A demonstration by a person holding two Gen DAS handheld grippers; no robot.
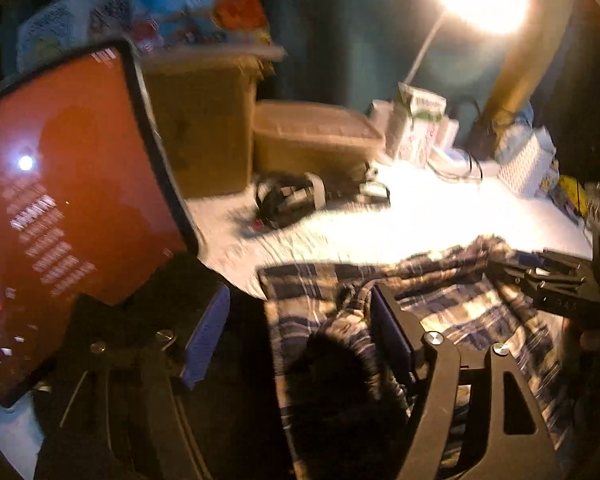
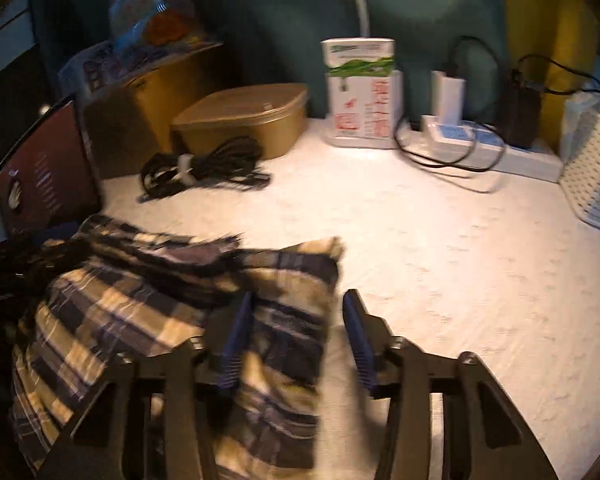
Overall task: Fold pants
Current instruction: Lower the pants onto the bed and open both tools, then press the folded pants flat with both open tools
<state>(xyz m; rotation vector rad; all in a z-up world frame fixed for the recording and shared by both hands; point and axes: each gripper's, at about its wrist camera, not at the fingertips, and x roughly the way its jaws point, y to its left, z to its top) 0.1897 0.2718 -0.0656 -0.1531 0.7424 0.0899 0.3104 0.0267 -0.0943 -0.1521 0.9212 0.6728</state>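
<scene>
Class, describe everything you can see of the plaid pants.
The pants are soft woven cloth, plaid in navy, cream and tan. They lie rumpled and bunched on the white table cover, not yet neatly folded. The right gripper stands open over one edge, cloth between its fingers; the left gripper is open at the other side.

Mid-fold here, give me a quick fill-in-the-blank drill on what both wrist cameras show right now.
1. The pants have a ____ pattern.
2. The right hand-held gripper has its jaws ____, with pants fabric lying between them.
3. The bundled black cable lies in front of a lidded ____-coloured tub.
4. In the left wrist view, the left hand-held gripper is beside a laptop screen glowing ____.

Missing words: plaid; open; gold; orange
</scene>
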